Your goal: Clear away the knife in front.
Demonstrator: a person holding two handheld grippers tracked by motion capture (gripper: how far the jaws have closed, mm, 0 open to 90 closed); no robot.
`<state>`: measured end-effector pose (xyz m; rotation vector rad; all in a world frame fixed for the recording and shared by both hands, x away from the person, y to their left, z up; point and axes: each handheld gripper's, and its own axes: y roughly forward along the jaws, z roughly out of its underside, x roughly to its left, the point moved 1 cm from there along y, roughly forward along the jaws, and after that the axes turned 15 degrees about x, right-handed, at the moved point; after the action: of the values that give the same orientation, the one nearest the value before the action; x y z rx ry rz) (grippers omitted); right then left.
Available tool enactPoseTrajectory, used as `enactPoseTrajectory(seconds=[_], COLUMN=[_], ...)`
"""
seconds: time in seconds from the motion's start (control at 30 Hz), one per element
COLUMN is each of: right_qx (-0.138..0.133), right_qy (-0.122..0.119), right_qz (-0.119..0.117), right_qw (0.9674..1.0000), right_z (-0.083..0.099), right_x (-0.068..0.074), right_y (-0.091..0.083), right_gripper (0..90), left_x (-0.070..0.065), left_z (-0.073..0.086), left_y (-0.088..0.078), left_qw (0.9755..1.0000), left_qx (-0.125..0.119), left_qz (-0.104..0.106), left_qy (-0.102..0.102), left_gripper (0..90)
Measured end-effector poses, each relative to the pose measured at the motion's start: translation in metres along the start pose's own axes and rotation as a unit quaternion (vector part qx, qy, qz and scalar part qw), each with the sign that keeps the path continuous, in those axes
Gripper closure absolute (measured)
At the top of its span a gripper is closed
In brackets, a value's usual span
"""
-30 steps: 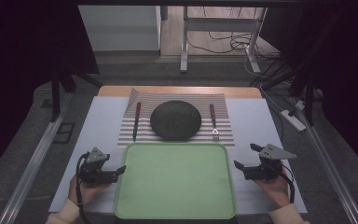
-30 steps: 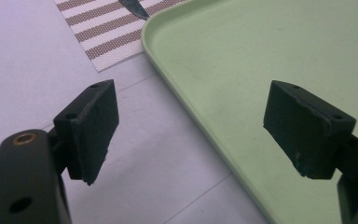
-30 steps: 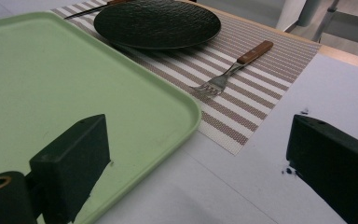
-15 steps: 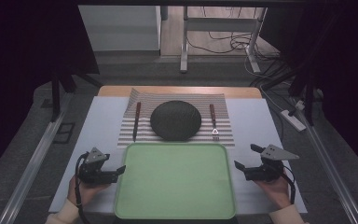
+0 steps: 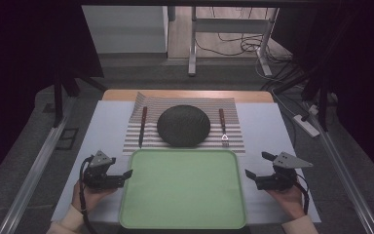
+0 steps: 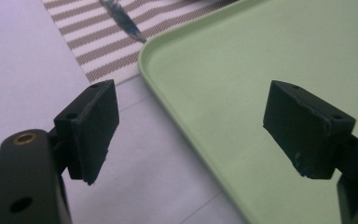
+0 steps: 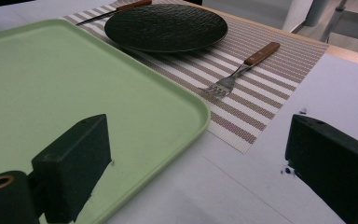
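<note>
1. At the 6 o'clock edge of the table (image 5: 268, 122), a light green tray (image 5: 183, 187) lies flat and carries nothing.
2. At 12 o'clock from the tray, a striped placemat (image 5: 231, 136) lies on the table, its near edge just beside the tray's far rim.
3. A dark round plate (image 5: 183, 125) sits at the centre of the placemat. In the right gripper view the plate (image 7: 165, 27) shows a textured surface.
4. A knife (image 5: 142, 126) with a wooden handle lies on the placemat at 9 o'clock from the plate, near it but apart.
5. A fork (image 5: 222, 126) with a wooden handle lies at 3 o'clock from the plate, tines toward the tray. In the right gripper view the tines (image 7: 216, 87) rest on the placemat, just beside the tray corner.
6. The left hand-held gripper (image 5: 121, 174) sits at 9 o'clock from the tray, held by the person's left hand (image 5: 85, 195). Its jaws are released, spread wide, and straddle the tray's rim without touching it.
7. The right hand-held gripper (image 5: 251, 174) sits at 3 o'clock from the tray, held by the right hand (image 5: 289, 197). Its jaws are released, one over the tray, one over the bare table, grasping nothing.
</note>
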<state>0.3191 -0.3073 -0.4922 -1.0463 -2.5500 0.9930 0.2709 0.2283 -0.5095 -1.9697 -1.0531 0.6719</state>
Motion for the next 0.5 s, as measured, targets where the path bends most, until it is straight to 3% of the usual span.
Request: enactPoseTrajectory(seconds=[0.23,0.5], right_qx=[0.004,0.007], right_qy=[0.0,0.0], right_qz=[-0.002,-0.002], right_qw=[1.0,1.0], right_z=[0.002,0.004], right_x=[0.001,0.001], right_y=[0.0,-0.001], right_gripper=[6.7,6.7], left_x=[0.001,-0.001], left_z=[-0.01,-0.032], left_y=[-0.001,-0.008], left_qw=[1.0,0.9997], left_qx=[-0.003,-0.023], left_qz=[0.002,0.002], left_qy=[0.001,0.012], left_gripper=[19.3,19.7])
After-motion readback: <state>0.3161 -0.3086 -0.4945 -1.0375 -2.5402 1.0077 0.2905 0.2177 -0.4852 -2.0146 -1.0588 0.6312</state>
